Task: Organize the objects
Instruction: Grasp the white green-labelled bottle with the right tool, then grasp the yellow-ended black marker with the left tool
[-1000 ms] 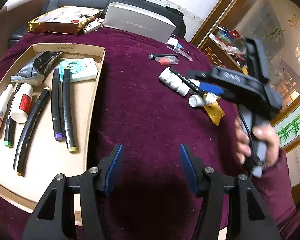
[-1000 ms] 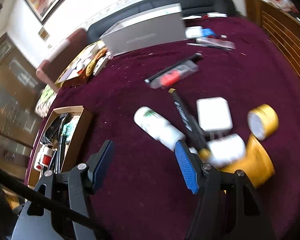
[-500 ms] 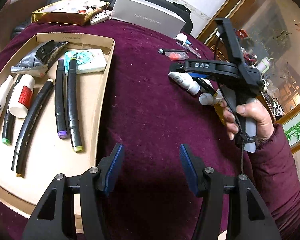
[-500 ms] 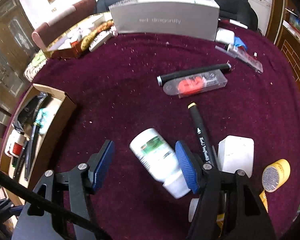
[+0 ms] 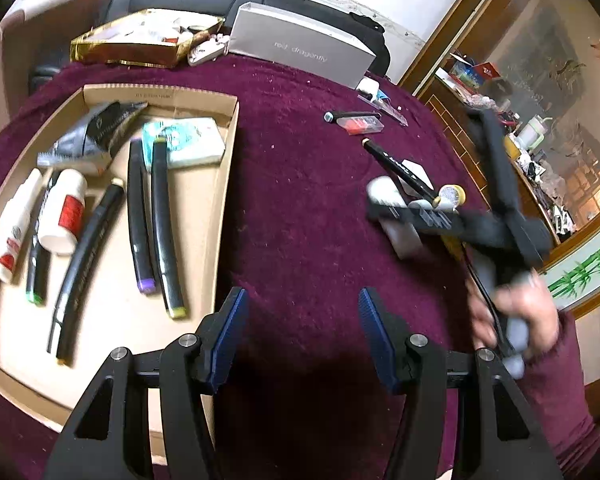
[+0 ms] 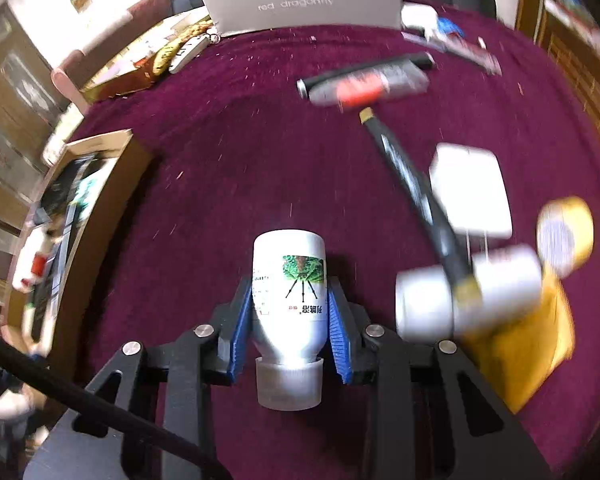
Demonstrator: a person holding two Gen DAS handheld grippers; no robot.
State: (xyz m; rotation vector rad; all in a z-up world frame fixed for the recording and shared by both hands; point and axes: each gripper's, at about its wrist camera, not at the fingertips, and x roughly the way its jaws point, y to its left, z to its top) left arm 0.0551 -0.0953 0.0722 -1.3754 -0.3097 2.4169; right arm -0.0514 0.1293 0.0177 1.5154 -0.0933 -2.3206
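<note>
I'm gripping the white plastic bottle with a green label [image 6: 288, 304] in my right gripper [image 6: 288, 324].

My blue fingers [image 6: 239, 324] are clamping its sides, cap toward me, right of the shallow cardboard tray [image 5: 224, 184] on the maroon velvet tablecloth [image 5: 300, 208]. My left gripper [image 5: 300, 336] is hanging spread apart, grasping nothing, just beside that tray's right wall.

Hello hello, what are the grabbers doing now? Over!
Right tool shut on white plastic bottle with green label. Left tool open, empty, over maroon cloth. Cardboard tray on the left, nothing in between.
</note>
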